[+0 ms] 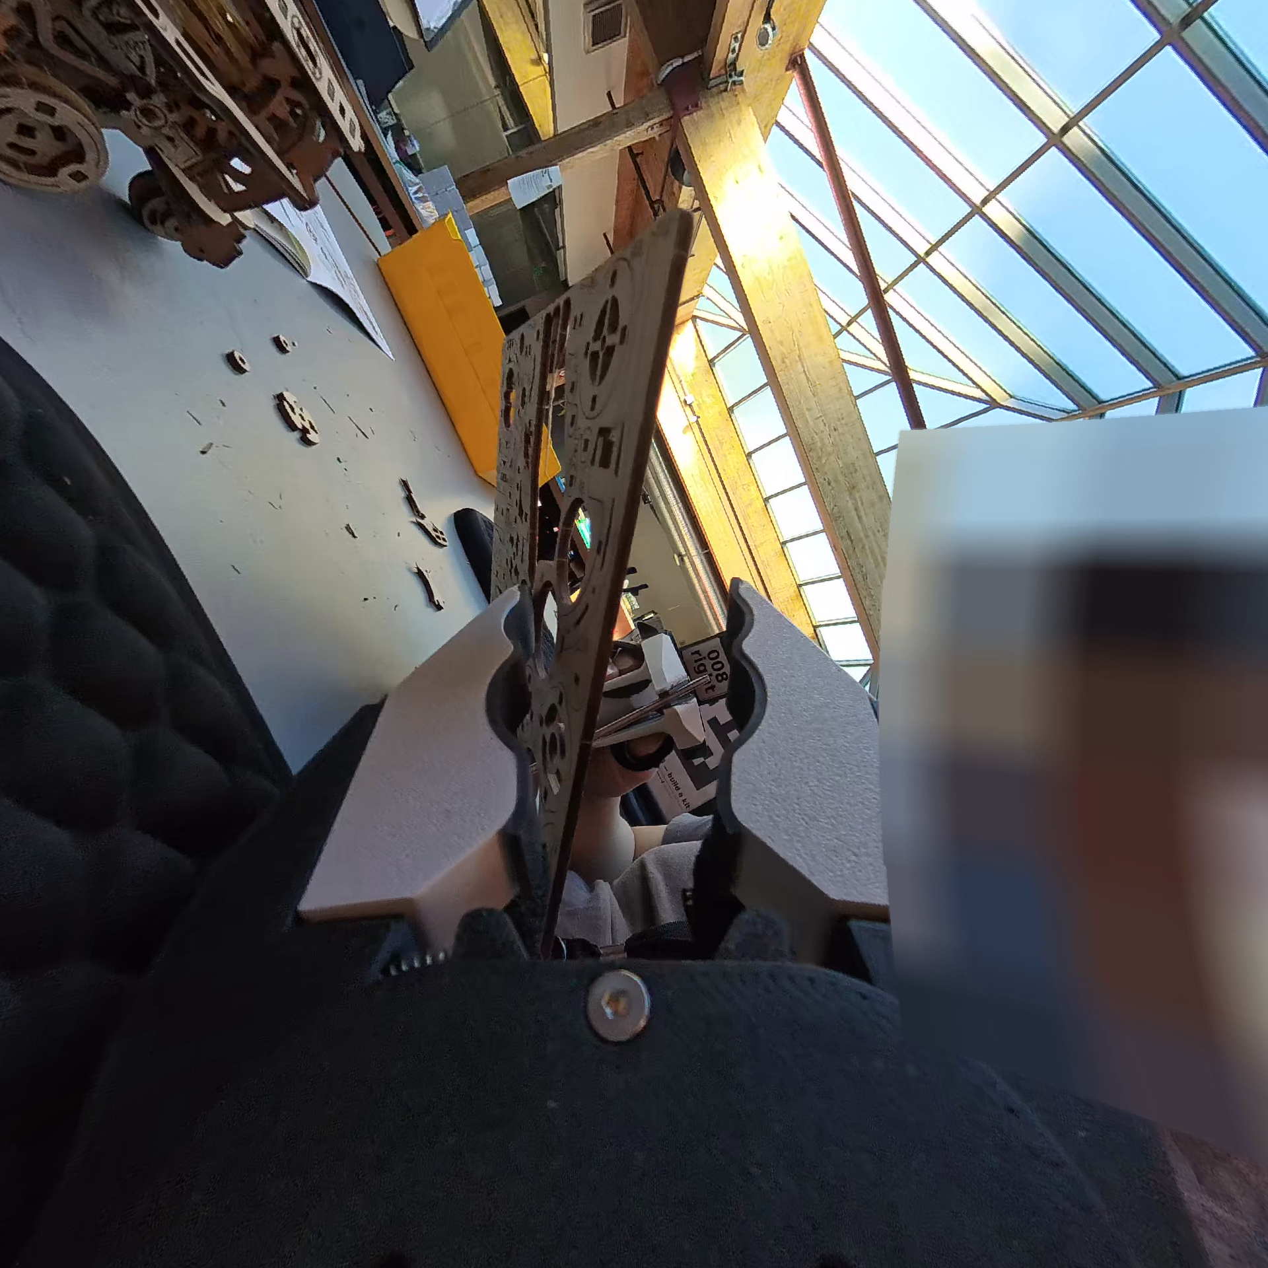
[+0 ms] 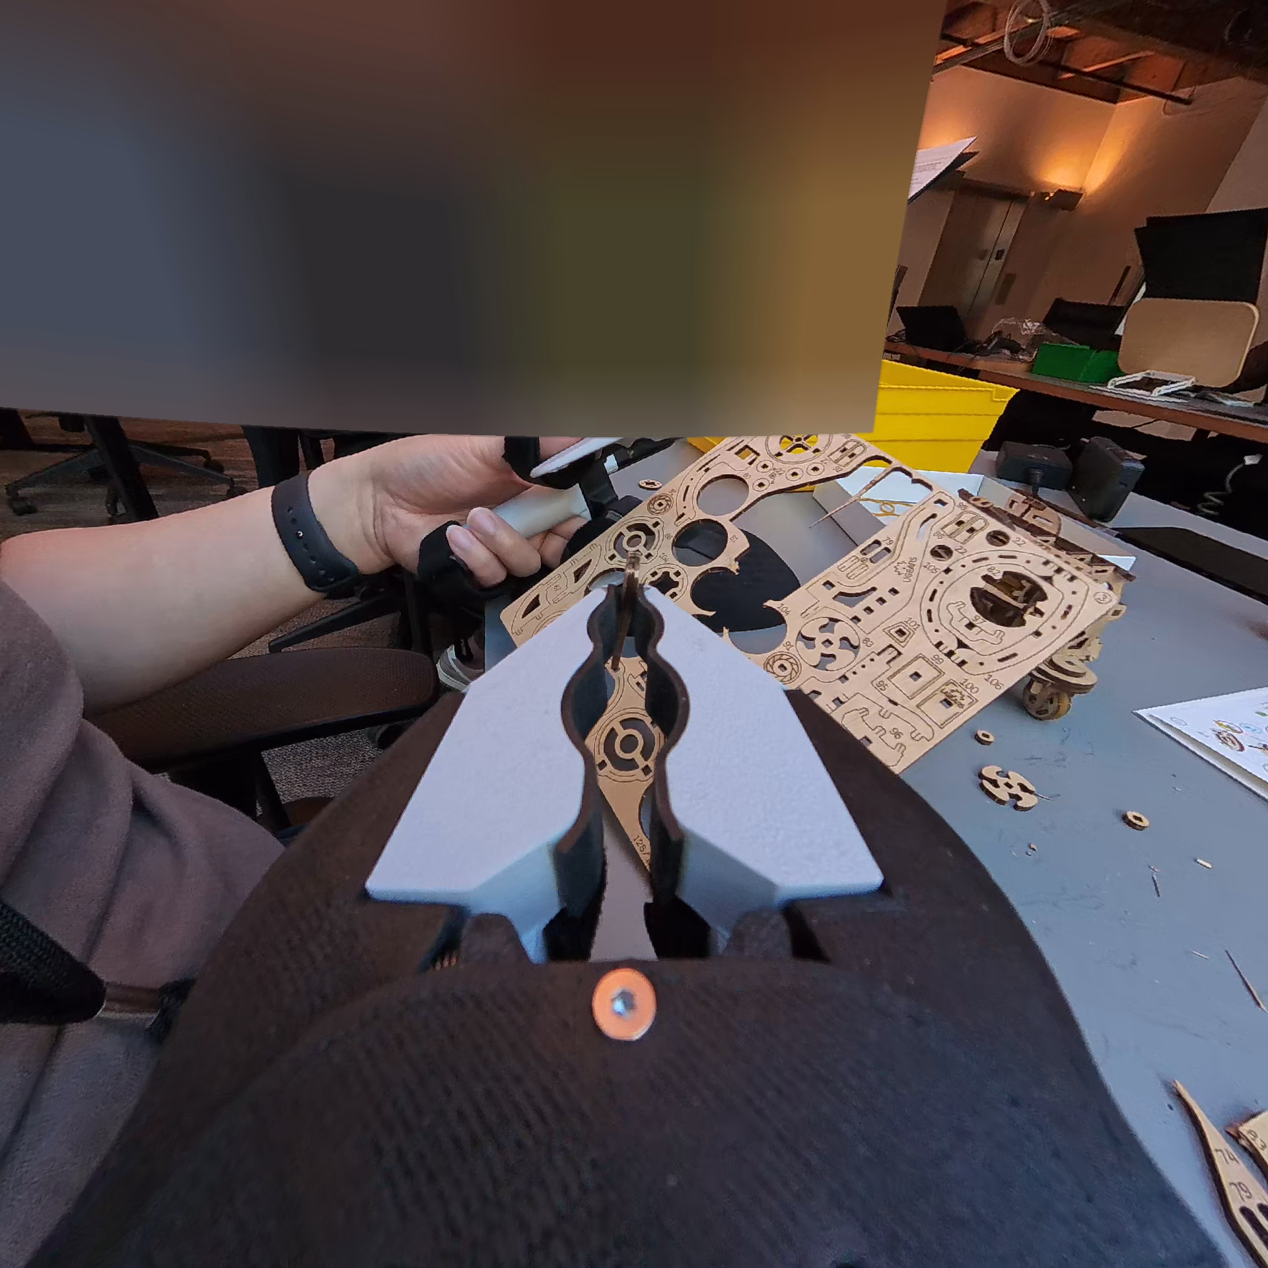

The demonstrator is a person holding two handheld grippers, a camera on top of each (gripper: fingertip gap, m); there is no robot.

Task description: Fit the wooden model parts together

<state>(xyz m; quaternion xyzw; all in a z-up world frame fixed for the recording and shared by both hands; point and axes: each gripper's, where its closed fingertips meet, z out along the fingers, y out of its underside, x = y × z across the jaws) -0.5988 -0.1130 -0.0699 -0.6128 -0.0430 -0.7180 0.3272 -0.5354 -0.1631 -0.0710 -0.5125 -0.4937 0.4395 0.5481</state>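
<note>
A laser-cut wooden parts sheet (image 1: 597,412) stands edge-on between my left gripper's (image 1: 624,604) fingers. It leans on the left finger, with a wide gap to the right finger, so this gripper is open. In the right wrist view the sheet (image 2: 892,617) hangs tilted over the table, and its far end is over the wooden model (image 2: 1057,679). My right gripper (image 2: 626,597) is shut on a small thin wooden part (image 2: 630,573) held edge-on just above the sheet's near corner. The right gripper also shows behind the sheet in the left wrist view (image 1: 659,693).
The model (image 1: 171,103) stands on the grey table (image 1: 206,549). Loose round parts (image 2: 1007,787) and splinters lie there, with an instruction leaflet (image 2: 1221,734), wood offcuts (image 2: 1228,1180) and a yellow bin (image 2: 940,412) behind. A person's hand (image 2: 425,501) holds the left gripper. Measured from the fingertips, the wooden model (image 2: 1057,679) is 15 cm or so from the left gripper and 20 cm from the right.
</note>
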